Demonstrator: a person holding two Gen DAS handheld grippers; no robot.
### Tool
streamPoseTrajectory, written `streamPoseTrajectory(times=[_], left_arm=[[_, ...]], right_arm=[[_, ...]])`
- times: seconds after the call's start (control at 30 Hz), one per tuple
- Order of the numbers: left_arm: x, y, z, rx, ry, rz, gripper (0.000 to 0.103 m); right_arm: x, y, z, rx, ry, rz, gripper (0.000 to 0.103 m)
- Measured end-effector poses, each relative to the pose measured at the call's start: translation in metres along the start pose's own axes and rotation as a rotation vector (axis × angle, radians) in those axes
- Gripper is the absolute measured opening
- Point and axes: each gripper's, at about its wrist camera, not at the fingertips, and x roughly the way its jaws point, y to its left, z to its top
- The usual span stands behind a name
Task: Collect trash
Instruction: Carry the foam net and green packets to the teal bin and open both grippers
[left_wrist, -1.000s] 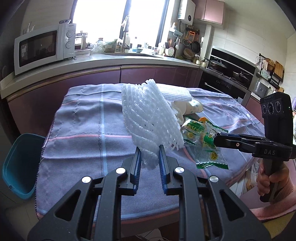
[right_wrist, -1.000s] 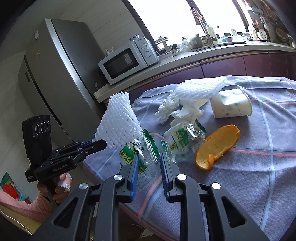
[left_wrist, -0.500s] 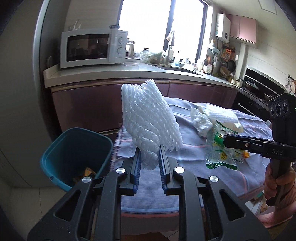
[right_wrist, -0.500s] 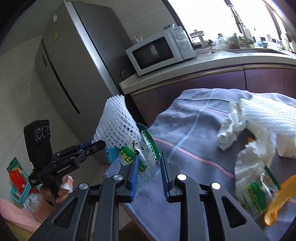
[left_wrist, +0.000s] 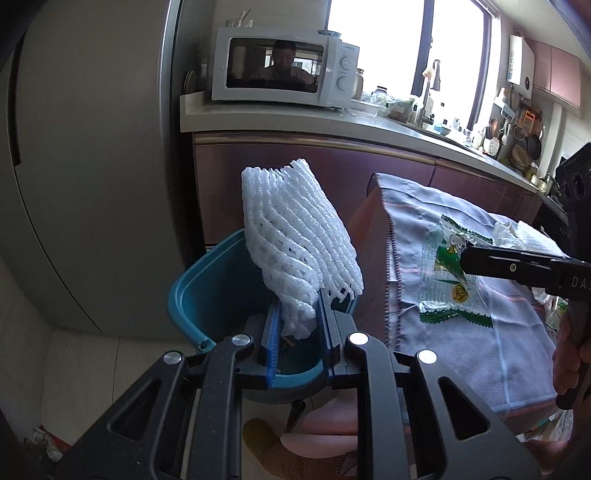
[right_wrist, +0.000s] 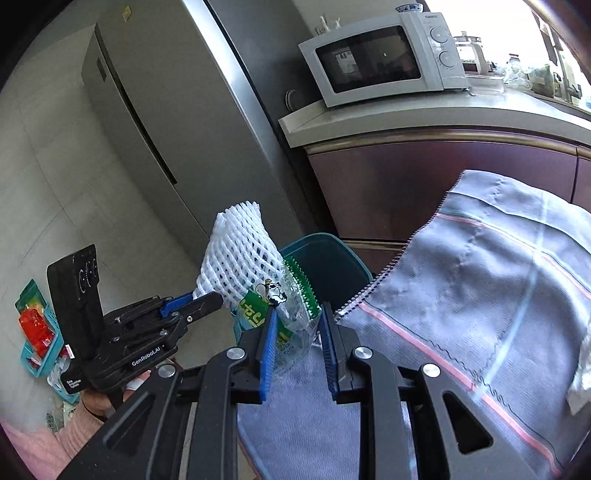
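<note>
The left gripper is clamped nearly closed on a foam net, above the bin. The right gripper pinches a wrapper, its jaws narrow too, the bin just beyond.

bin inside: mostly hidden behind foam net
desk: cut off at right edge
wrapper print: too small to read
</note>
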Motion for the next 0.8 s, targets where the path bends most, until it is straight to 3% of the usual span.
streamPoseTrajectory(times=[0.27, 0.8], left_arm=[[0.038, 0.026, -0.007, -0.028, 0.079, 0.024, 0.02], [0.091, 0.027, -0.011, -0.065, 0.162, 0.027, 0.024]], right_arm=[[0.057, 0.0, 0.02, 0.011, 0.096, -0.028, 0.021], [0.126, -0.002, 0.034, 0.024, 0.237, -0.11, 0.023]])
